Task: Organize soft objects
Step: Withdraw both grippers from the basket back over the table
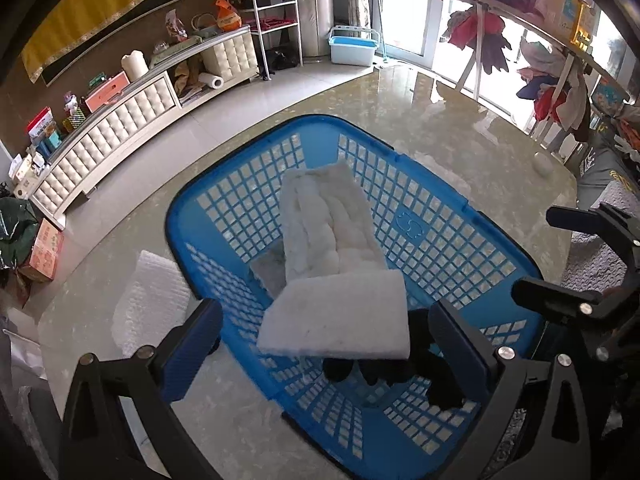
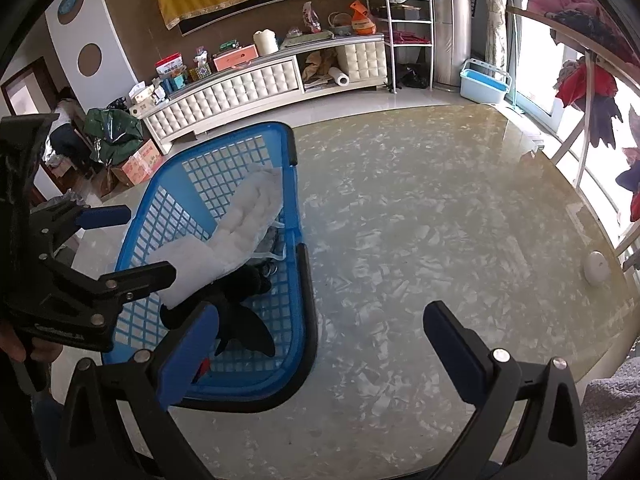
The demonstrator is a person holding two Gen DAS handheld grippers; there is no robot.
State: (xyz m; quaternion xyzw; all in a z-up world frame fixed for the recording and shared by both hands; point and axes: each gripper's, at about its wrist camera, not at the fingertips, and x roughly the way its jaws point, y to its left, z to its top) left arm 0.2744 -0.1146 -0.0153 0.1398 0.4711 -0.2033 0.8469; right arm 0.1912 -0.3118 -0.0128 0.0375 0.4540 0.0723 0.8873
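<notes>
Basket (image 1: pixel 416 226) of blue plastic lattice is seen standing on the marbled table (image 2: pixel 420 216), and the soft things are gathered inside it. A flat white foam pad (image 1: pixel 340 316) lies uppermost at the near end, its long axis running across the gap between the left gripper's (image 1: pixel 324 332) fingers. A quilted white padded piece (image 1: pixel 330 220) stretches away from it toward the far rim, lengthwise along the basket. A black plush item (image 1: pixel 436 376) is partly covered by the foam pad, at the near right corner.

The left gripper is held directly over the basket with its fingers spread wide and nothing between them. The foam pad is seen in the gap between them; whether it is touched cannot be told. The right gripper (image 2: pixel 320 340) is held over bare tabletop to the right of the basket, its fingers likewise spread and empty.

The left gripper is judged to be the nearer one to every soft thing in the basket. Outside the basket, a sheet of bubble wrap (image 1: pixel 154 304) lies on the table just beside the basket's left wall, also on the left gripper's side. A small white round object (image 2: pixel 596 266) sits well apart near the table's far right edge.
</notes>
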